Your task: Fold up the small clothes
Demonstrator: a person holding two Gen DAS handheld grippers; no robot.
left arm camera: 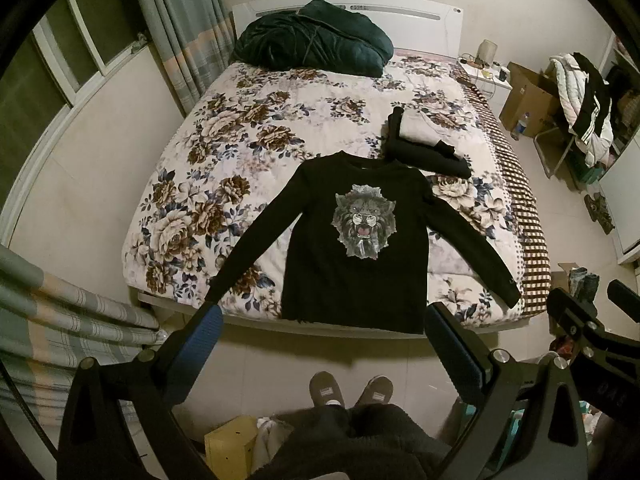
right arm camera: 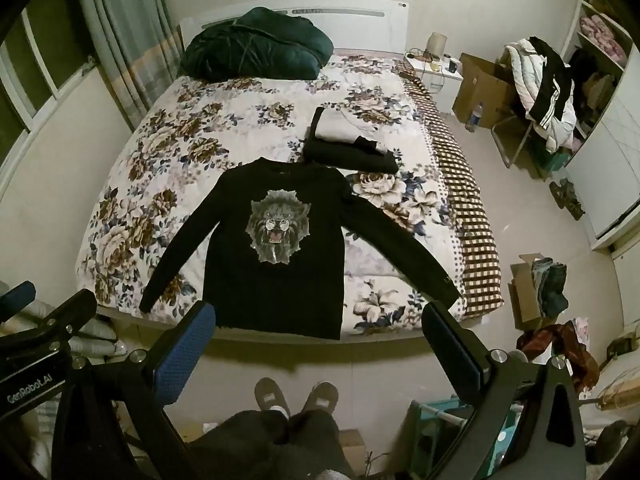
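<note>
On floral bed [left arm camera: 224, 152]: black lion-print sweater [left arm camera: 352, 268], spread flat.

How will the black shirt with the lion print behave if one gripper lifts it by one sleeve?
The black shirt will probably hang limp: it lies flat on the bed, sleeves spread. It looks thin, so likely light. The open left gripper and right gripper could probably drag it across the quilt rather than slide it neatly.

A long-sleeved top [left arm camera: 352, 248] is spread flat at the near edge of the bed [left arm camera: 248, 128], sleeves out to either side. A folded pile of clothes [left arm camera: 428, 140] is laid just behind its right shoulder. A bundled quilt [left arm camera: 312, 38] is heaped against the headboard [left arm camera: 420, 20].
</note>
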